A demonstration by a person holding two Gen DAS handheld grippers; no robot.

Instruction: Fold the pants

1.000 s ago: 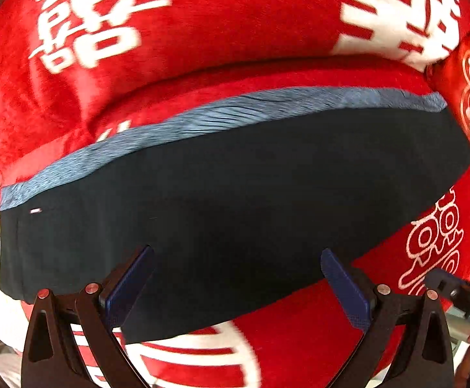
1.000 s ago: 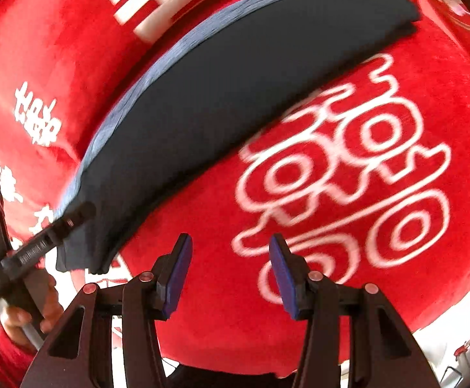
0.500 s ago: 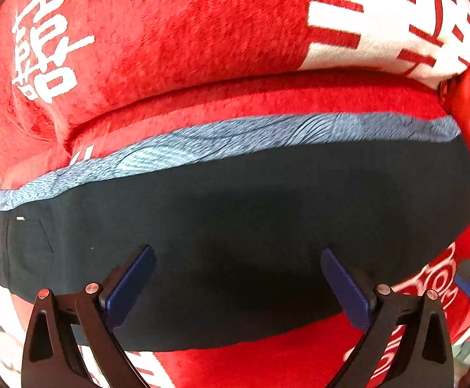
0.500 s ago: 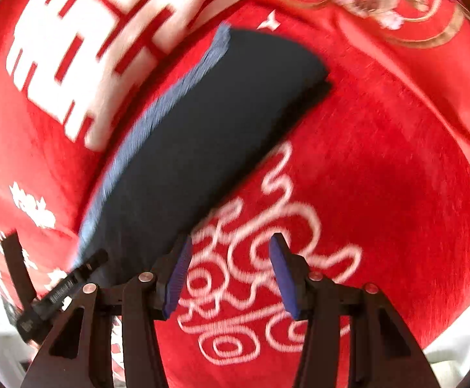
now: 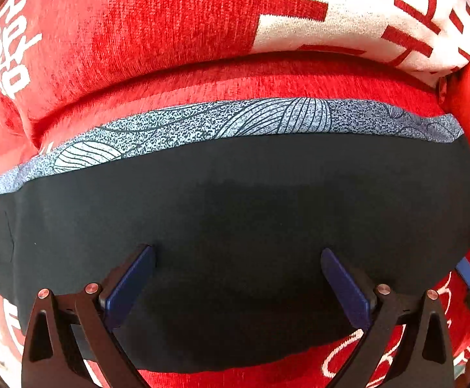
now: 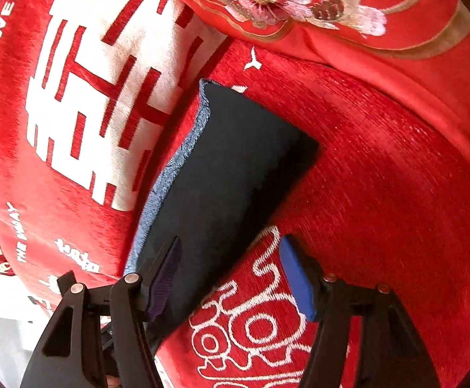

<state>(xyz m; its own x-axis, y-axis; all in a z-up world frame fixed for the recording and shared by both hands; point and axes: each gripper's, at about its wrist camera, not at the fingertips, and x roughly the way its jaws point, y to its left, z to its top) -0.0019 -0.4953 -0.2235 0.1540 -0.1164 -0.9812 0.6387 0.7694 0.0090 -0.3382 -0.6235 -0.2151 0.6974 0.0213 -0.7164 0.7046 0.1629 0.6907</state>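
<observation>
While the dark pants [image 5: 235, 213] lie flat as a long strip on the red blanket [image 5: 157, 32], patterned grey edge [image 5: 267, 118] on the far side, the left gripper [image 5: 236, 278] hovers over them with its 2 fingers wide. The right gripper [image 6: 231, 271], fingers wide too, straddles the near edge of the pants.

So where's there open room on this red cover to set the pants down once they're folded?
The widest bare patch is the red cover right of the dark pants, bordered by the embroidered cushion above and the white looped pattern below. It is crowded along the pants' patterned band, tight against the backrest.
</observation>
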